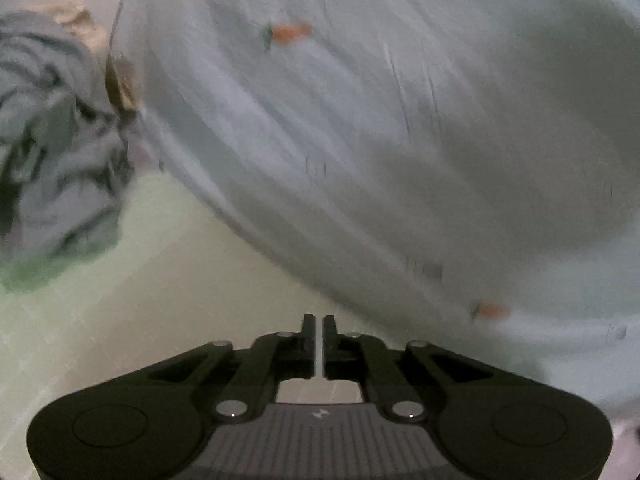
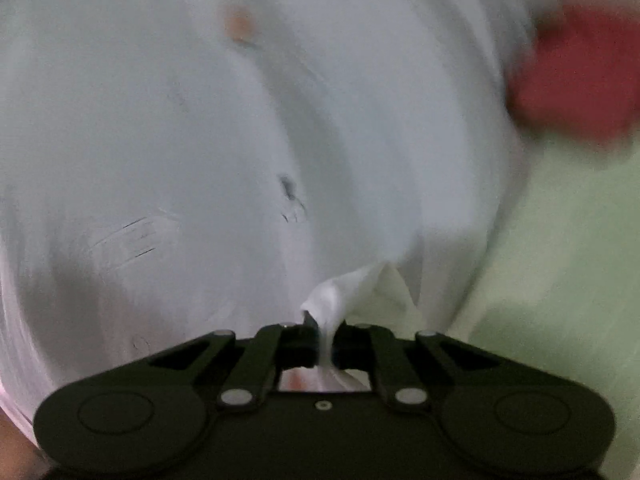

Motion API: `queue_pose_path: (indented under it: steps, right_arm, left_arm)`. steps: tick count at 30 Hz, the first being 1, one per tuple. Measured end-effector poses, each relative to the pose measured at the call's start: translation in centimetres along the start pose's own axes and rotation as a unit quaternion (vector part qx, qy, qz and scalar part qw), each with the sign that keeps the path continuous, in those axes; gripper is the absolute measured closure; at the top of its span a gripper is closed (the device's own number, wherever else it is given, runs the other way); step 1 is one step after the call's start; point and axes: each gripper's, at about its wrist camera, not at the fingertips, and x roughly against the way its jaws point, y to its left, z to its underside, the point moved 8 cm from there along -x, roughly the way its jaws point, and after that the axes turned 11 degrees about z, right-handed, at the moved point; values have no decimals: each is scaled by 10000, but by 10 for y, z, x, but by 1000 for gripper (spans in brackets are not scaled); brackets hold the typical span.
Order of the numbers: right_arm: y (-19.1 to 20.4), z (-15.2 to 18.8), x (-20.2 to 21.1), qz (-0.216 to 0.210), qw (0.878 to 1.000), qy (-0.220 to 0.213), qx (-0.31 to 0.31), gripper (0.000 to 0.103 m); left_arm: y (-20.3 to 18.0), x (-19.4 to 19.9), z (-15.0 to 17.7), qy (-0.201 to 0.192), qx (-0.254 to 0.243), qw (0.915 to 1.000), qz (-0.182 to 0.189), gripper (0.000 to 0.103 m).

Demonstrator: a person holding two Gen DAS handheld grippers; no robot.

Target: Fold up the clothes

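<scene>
- Left wrist view showed the black two-finger left gripper (image 1: 319,332) with its fingers pressed almost together, only a thin slit between them and no cloth in it.
- Beyond that gripper and to its right, the large pale blue-white garment with small orange printed motifs (image 1: 360,128) filled most of the view, its lower edge running diagonally just past the fingertips but apart from them.
- To the left of the pale garment lay a crumpled grey-blue cloth heap (image 1: 52,140), with a bit of tan fabric (image 1: 122,84) wedged between the two.
- Both rested on a pale green surface (image 1: 180,264), bare between the left gripper and the garment's edge.
- Right wrist view showed the black right gripper (image 2: 325,334) pinching a bunched white fold of the same garment (image 2: 160,120), the cloth running down between the fingers and out behind them.
- From that pinch the garment spread up and to the left, covering most of the frame; the green surface (image 2: 568,260) showed to its right.
- A red blurred shape (image 2: 580,68) sat beyond the garment's right edge; I could not tell what it was.
- Motion blur smeared the garment's folds and prints in both views, and its outer edges were cut off by the fisheye rim, so its overall shape could not be made out.
</scene>
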Motion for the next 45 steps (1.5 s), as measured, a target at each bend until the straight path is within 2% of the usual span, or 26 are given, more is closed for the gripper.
queue_pose_path:
  steps: [1, 2, 4, 6, 7, 8, 10, 12, 14, 16, 17, 18, 20, 21, 25, 32, 33, 34, 35, 37, 39, 43, 45]
  right_arm:
    - [-6, -2, 8, 221, 9993, -165, 235, 97]
    - [-14, -4, 15, 459, 9974, -318, 457, 97]
    - [-56, -2, 21, 1376, 9875, -349, 684, 96]
    - [-101, 7, 20, 2512, 9619, -86, 1072, 89]
    - [-124, 14, 22, 2909, 9498, 76, 1146, 81]
    - [-141, 21, 24, 3086, 9455, 198, 1020, 69]
    - [-165, 32, 33, 3098, 9482, 378, 601, 52]
    - [-186, 43, 42, 3019, 9518, 511, 206, 45]
    - [-189, 50, 37, 3084, 9497, 547, 69, 33]
    - [-187, 54, 36, 2969, 9532, 547, -131, 30]
    - [-186, 56, 35, 2910, 9549, 547, -220, 25]
    - [-187, 57, 32, 2836, 9571, 543, -222, 21]
    - [-188, 59, 27, 2697, 9612, 534, -211, 5]
    - [-184, 60, 24, 2687, 9617, 528, -72, 2]
    - [-177, 61, 11, 2709, 9605, 496, 396, 0]
    - [-176, 64, 0, 2910, 9531, 510, 652, 0]
    - [-176, 65, -2, 2938, 9520, 512, 689, 0]
    - [-176, 65, -3, 2967, 9508, 514, 725, 0]
    - [-176, 65, -5, 2998, 9496, 516, 760, 0]
    - [-176, 67, -8, 3080, 9466, 517, 795, 0]
    - [-176, 68, -11, 3142, 9442, 520, 839, 0]
    - [-177, 69, -17, 3248, 9398, 543, 908, 0]
    - [-176, 70, -18, 3287, 9384, 540, 922, 0]
  left_arm:
    - [9, -3, 19, 212, 83, 9997, -108, 74]
    - [20, -4, 40, 450, 246, 9984, -254, 74]
    - [40, -7, 80, 984, 583, 9923, -472, 74]
    - [53, -2, 111, 1279, 717, 9872, -626, 69]
    - [56, 1, 122, 1358, 757, 9854, -692, 62]
    - [59, 3, 132, 1434, 797, 9835, -757, 59]
    - [60, 6, 142, 1473, 899, 9820, -771, 54]
    - [61, 9, 151, 1504, 1003, 9805, -774, 52]
    - [59, 8, 148, 1419, 1034, 9819, -716, 49]
    - [56, 6, 145, 1325, 946, 9842, -697, 43]
    - [54, 6, 144, 1278, 899, 9853, -689, 42]
    - [52, 2, 142, 1262, 824, 9860, -710, 41]
    - [49, -8, 137, 1279, 665, 9861, -822, 40]
    - [47, -13, 135, 1289, 586, 9860, -880, 40]
    - [49, -29, 132, 1366, 429, 9845, -1014, 40]
    - [55, -51, 128, 1514, 190, 9807, -1226, 42]
    - [56, -54, 127, 1524, 147, 9802, -1252, 44]
    - [56, -57, 126, 1540, 115, 9801, -1246, 51]
    - [55, -59, 125, 1537, 35, 9802, -1249, 53]
    - [54, -64, 122, 1554, -207, 9786, -1335, 87]
    - [53, -69, 116, 1576, -424, 9776, -1329, 102]
    - [51, -78, 94, 1481, -678, 9799, -1153, 103]
    - [50, -78, 68, 1183, -790, 9831, -1155, 103]
